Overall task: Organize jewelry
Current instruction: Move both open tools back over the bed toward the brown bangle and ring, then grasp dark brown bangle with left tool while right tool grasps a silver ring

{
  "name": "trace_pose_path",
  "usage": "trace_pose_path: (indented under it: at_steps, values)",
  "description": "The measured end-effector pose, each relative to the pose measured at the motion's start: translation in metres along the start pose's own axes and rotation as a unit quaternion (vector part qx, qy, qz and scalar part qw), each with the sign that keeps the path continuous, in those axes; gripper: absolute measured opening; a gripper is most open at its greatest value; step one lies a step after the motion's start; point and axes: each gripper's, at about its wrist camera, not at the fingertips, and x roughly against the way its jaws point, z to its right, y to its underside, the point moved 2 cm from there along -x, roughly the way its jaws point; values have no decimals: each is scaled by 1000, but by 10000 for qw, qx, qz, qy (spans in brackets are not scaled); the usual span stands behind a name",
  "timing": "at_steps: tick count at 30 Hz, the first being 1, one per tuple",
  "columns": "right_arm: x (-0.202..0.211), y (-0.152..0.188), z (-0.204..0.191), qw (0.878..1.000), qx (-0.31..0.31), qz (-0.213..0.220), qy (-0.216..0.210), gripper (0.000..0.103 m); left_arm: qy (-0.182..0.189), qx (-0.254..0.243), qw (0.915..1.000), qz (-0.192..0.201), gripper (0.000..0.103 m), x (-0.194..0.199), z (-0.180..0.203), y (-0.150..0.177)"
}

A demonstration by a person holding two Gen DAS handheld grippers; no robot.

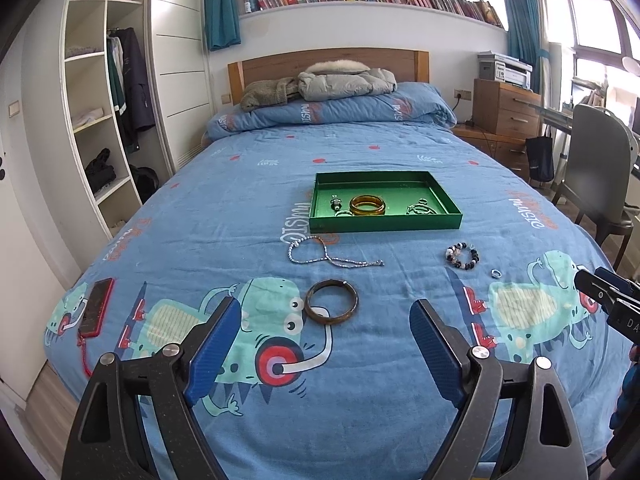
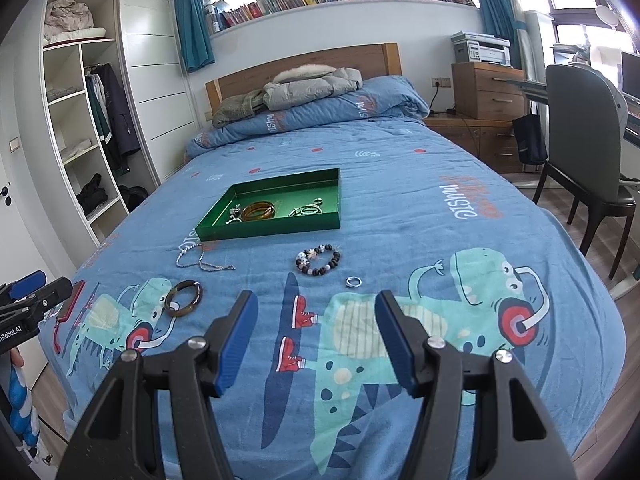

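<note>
A green tray lies mid-bed and holds an amber bangle and small silver pieces. On the blue bedspread in front of it lie a silver chain, a dark brown bangle, a beaded bracelet and a silver ring. My left gripper is open and empty, just short of the dark bangle. My right gripper is open and empty, short of the ring and bracelet.
A red phone lies at the bed's near left edge. Folded duvet and coats sit at the headboard. A wardrobe stands left, a chair and wooden drawers right.
</note>
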Motion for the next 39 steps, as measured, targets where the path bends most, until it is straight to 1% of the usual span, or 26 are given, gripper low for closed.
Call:
trace_pose_path:
  at_steps: [10, 13, 15, 19, 24, 28, 32, 37, 39]
  values:
    - [-39, 5, 8, 9996, -18, -264, 23, 59, 16, -1, 9996, -292, 86, -43, 5, 0]
    - [-52, 7, 10, 9993, 16, -365, 21, 59, 78, 51, 9993, -372, 86, -58, 2, 2]
    - [-62, 8, 12, 9990, 52, -441, 33, 59, 115, 130, 9989, -435, 88, -71, -2, 4]
    - [-88, 11, 16, 9981, 121, -597, 88, 59, 240, 228, 9978, -575, 89, -100, -10, 13]
    - [-124, 14, 22, 9966, 167, -791, 134, 59, 319, 215, 9963, -770, 90, -138, -12, 21]
    - [-153, 16, 28, 9952, 212, -948, 153, 59, 306, 138, 9950, -941, 90, -168, -7, 25]
    - [-178, 15, 31, 9937, 311, -1064, 159, 59, 181, 6, 9942, -1058, 90, -194, 1, 28]
    - [-204, 12, 34, 9927, 412, -1126, 164, 59, 18, -5, 9931, -1169, 90, -217, 3, 31]
    - [-210, 13, 34, 9919, 498, -1152, 190, 56, -15, -19, 9923, -1235, 90, -225, 2, 34]
